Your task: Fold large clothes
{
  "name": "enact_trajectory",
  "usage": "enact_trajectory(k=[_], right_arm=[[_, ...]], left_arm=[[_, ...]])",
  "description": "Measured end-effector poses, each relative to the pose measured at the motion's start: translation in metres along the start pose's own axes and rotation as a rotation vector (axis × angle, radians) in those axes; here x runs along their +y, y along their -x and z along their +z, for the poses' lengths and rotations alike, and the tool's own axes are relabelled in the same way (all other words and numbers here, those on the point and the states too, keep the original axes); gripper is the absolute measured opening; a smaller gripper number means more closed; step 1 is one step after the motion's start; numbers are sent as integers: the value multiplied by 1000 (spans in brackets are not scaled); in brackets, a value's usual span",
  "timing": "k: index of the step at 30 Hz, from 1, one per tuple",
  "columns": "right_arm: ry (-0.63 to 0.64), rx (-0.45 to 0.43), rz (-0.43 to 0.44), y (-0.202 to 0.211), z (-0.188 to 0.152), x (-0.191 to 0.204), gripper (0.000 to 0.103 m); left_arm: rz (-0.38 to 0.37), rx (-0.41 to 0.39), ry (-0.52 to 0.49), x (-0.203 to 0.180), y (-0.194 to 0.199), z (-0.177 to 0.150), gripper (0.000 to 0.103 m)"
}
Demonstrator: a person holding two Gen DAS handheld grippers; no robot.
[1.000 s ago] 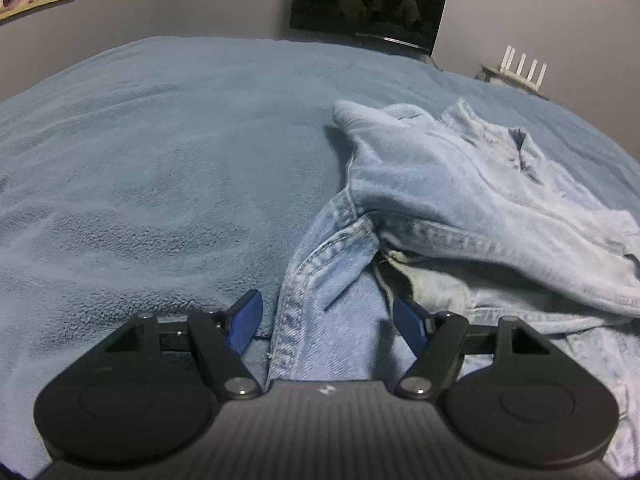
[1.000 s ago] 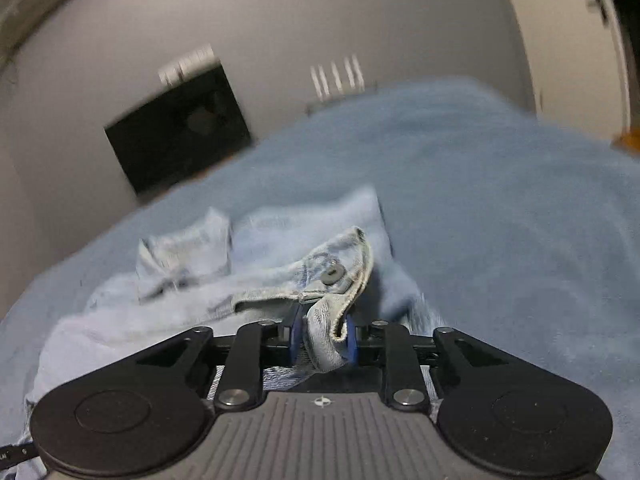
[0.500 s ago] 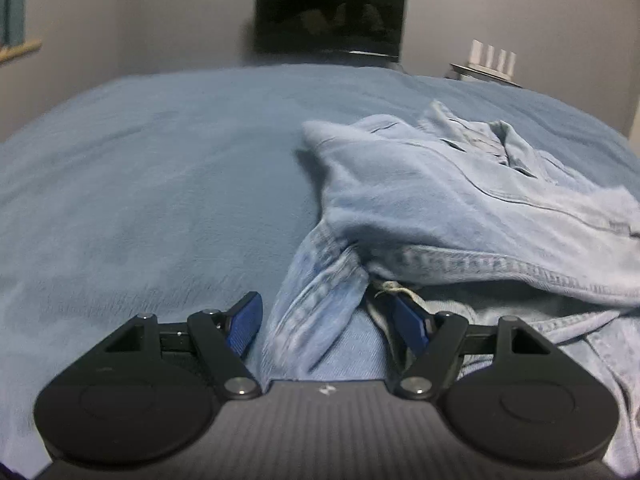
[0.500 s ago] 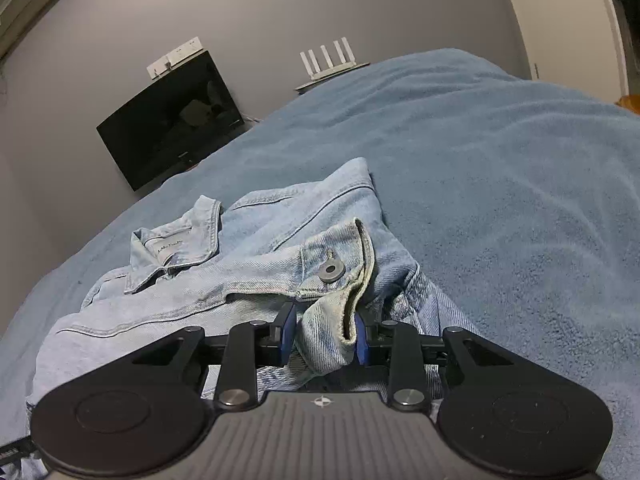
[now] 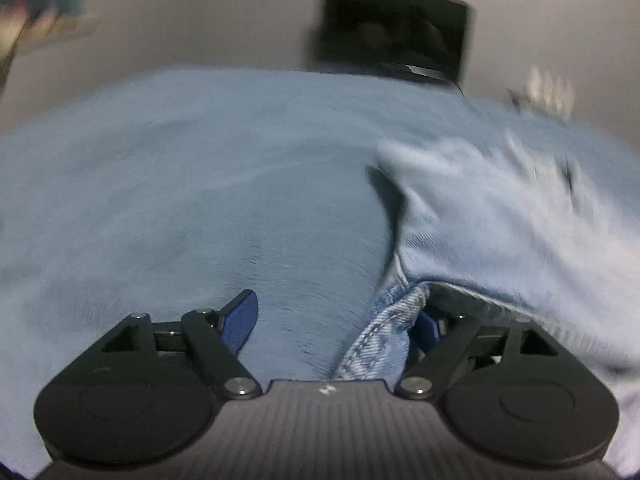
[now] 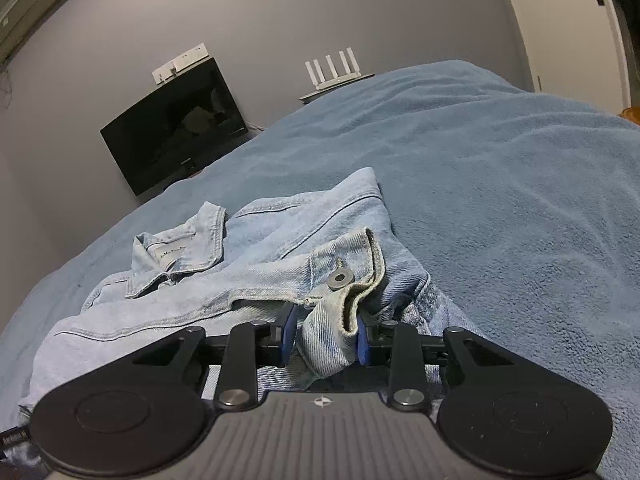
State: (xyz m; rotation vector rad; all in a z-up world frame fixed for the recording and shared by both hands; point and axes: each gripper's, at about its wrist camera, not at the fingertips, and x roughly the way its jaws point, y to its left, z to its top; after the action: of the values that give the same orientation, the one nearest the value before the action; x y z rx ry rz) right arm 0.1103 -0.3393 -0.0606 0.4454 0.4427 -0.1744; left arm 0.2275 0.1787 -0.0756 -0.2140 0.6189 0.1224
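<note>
I see a faded, matt denim jacket (image 6: 280, 240) with a dull metal button (image 6: 340, 278), lying on a fuzzy, napped fleece blanket (image 6: 500, 200). My grippers' bodies look matt black plastic, ribbed; the screen (image 6: 176, 124) is glossy.

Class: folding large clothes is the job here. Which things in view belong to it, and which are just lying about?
Belong to the job:
denim jacket
jacket cuff
right gripper
left gripper
blue blanket

Just lying about:
television
white router
door
</note>
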Motion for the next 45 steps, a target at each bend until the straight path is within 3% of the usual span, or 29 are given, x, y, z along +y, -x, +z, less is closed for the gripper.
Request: enact_trajectory(k=[3,6,8,11,13,15,17,18,20,22,26,30,35,36,37,39,44,45], right_arm=[[10,9,72,0,-1,7,31],[101,53,7,-8,-6,17,31],[97,88,-19,-13,-10,11,31],[97,47,-19,-4,-6,12,35],[148,-28,-88,7,-3,22,59],[197,-102,-116,16,-2,30,72],[240,-129,-81,17,-1,36,69],[262,-124,-57,15,-1,38,64],[309,-112,-6,8,-4,43,57],[349,-97,34,1,-8,45,48],[398,-27,46,-16,-19,49,35],[397,2,-20,-24,-20,42,8],[362,-3,-7,-23,-24,33,8],[356,2,-4,-23,-24,32,10],[340,15,1,-18,-24,30,19],[295,51,12,-9,-23,24,44],[221,16,14,47,12,12,45],[227,22,18,58,20,10,52]], left_arm=[[63,-31,12,2,0,-2,81],[58,-13,16,1,-5,-3,81],[39,14,11,2,-4,-1,81],[61,48,-9,0,14,-2,83],[90,49,16,-3,28,0,83],[77,0,44,-6,42,4,83],[41,-88,27,-14,48,9,83],[58,-121,-3,-20,49,12,83],[81,-170,-69,-32,46,14,83],[52,-190,-133,-41,35,10,87],[66,-65,-200,-44,1,-6,91],[34,20,-54,-24,-23,-4,99],[65,-10,-91,-33,-19,-6,99],[60,-23,-96,-33,-13,-7,99],[49,-33,-93,-32,-5,-9,100],[34,-36,-76,-27,15,-13,100],[8,-8,-20,-12,74,-17,100],[0,3,-13,-10,84,-18,100]])
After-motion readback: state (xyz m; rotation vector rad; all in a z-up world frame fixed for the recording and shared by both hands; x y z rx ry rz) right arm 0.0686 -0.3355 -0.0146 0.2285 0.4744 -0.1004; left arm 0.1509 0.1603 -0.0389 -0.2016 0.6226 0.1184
